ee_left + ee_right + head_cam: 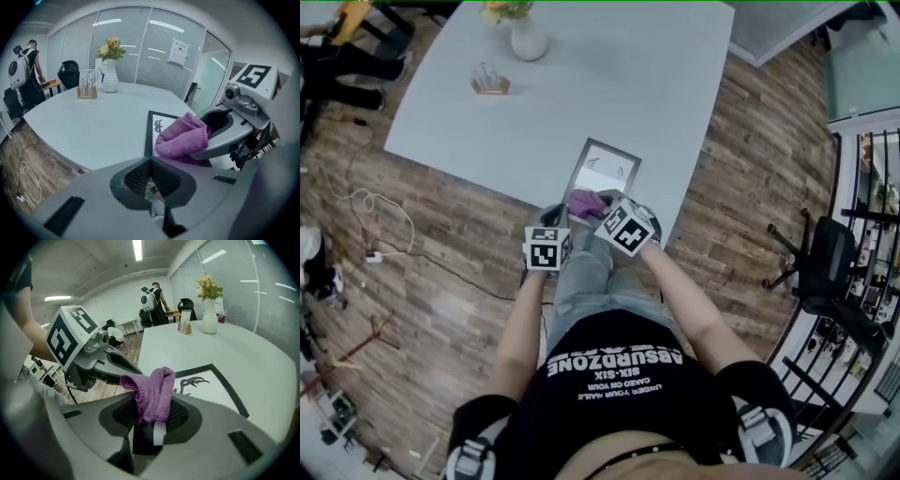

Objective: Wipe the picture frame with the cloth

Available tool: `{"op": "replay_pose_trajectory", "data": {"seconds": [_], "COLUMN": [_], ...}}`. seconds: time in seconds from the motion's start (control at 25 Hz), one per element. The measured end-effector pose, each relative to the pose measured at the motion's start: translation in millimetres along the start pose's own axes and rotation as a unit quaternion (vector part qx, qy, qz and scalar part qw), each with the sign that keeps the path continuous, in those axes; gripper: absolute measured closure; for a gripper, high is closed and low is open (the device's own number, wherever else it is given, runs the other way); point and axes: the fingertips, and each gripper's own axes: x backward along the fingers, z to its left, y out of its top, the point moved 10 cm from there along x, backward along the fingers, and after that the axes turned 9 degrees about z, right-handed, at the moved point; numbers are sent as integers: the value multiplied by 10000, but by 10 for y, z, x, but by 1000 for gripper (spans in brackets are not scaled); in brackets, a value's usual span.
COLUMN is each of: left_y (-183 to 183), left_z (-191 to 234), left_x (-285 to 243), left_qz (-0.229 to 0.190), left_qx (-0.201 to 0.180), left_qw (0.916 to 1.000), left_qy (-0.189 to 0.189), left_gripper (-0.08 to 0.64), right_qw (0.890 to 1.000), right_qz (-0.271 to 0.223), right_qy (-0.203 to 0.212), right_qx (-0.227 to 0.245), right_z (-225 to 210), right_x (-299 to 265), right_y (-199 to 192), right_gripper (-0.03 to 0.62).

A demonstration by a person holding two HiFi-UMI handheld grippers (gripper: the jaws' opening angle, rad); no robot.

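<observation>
Risk, as judged: the picture frame (608,169) lies flat at the near edge of the worktop (609,75) with nothing pinning it, so a wipe stroke could skate it sideways or off the edge. The right hand-held gripper (151,414) has its jaws closed tight on a fold of the purple cloth (153,391), held over the frame's near end; whether they touch is unclear. The left hand-held gripper (151,162) is alongside, jaws together on nothing.

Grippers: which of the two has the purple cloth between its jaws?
The right gripper: its jaws are shut on the purple cloth. The left gripper has its jaws together with nothing between them.
</observation>
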Motion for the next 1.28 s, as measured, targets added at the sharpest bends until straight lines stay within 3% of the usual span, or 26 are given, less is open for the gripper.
{"op": "replay_pose_trajectory", "data": {"seconds": [0.32, 0.68, 1.08, 1.28], "left_y": [5, 4, 10, 3], "left_z": [-18, -13, -6, -26], "left_x": [-3, -9, -11, -5], "left_qz": [2, 12, 7, 30], "left_qx": [-62, -112, -163, -177], "left_qw": [10000, 9999, 9999, 9998], "left_qy": [28, 46, 57, 62], "left_gripper": [546, 546, 545, 546], "right_qw": [9999, 9972, 9965, 9932], "right_qz": [132, 539, 551, 701], "right_qy": [38, -328, -577, -703], "right_qx": [-8, 407, 254, 616], "right_z": [5, 71, 105, 110], "right_x": [68, 194, 273, 271], "right_y": [-77, -202, -377, -359], "right_gripper": [453, 453, 453, 453]}}
